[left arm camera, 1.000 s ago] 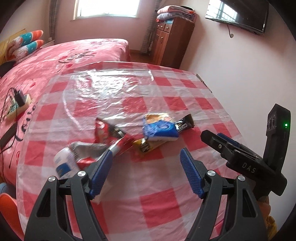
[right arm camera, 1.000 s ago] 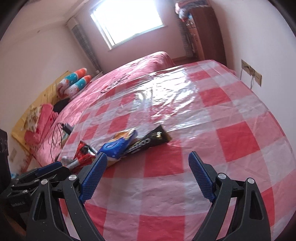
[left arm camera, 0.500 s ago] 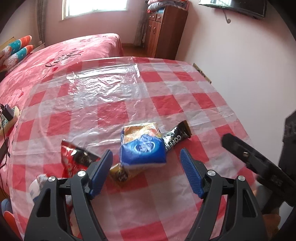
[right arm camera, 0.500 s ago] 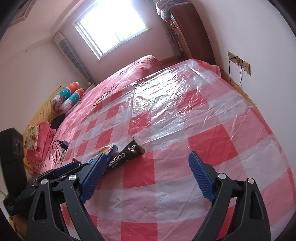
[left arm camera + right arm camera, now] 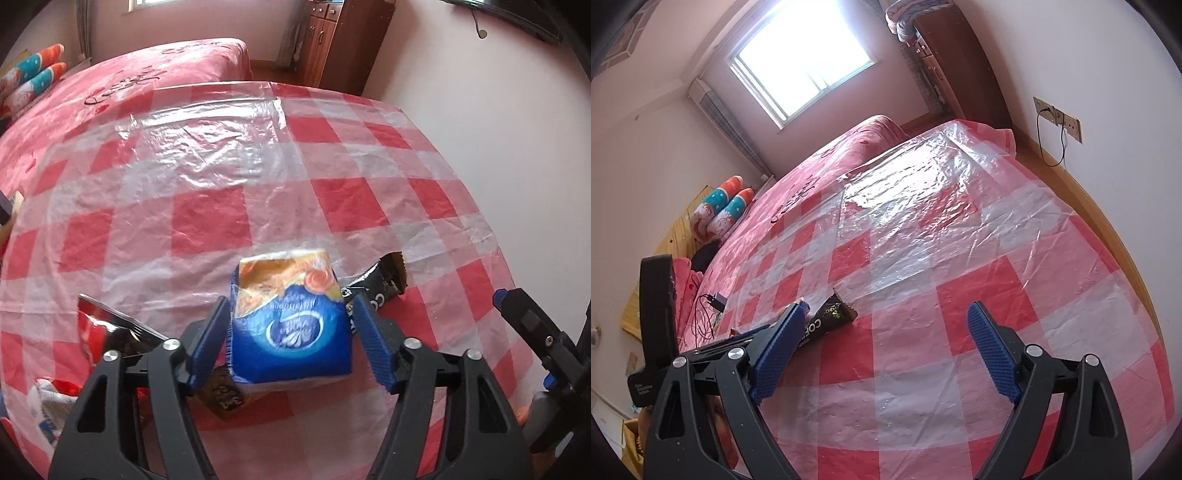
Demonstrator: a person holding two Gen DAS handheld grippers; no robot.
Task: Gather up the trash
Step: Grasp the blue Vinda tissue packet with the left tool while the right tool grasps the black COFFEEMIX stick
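A blue and orange snack packet (image 5: 288, 321) lies on the red-and-white checked tablecloth (image 5: 207, 221). My left gripper (image 5: 290, 321) is open with its jaws on either side of the packet, close to its edges. A black coffee sachet (image 5: 380, 288) lies just right of it and also shows in the right wrist view (image 5: 827, 321). A red wrapper (image 5: 99, 332), a dark yellow wrapper (image 5: 225, 398) and a white crumpled wrapper (image 5: 48, 410) lie at lower left. My right gripper (image 5: 886, 332) is open and empty above the cloth, right of the sachet.
The other gripper's body (image 5: 539, 339) stands at the right edge of the left wrist view. A pink bed (image 5: 129, 77) with pillows (image 5: 720, 206) lies beyond the table. A wooden cabinet (image 5: 340, 40) and a wall socket (image 5: 1056, 118) are on the right.
My left gripper has moved forward and right over the wrappers, and its jaws now bracket the blue packet. My right gripper has drawn back and tilted up, so the wrappers sit farther left.
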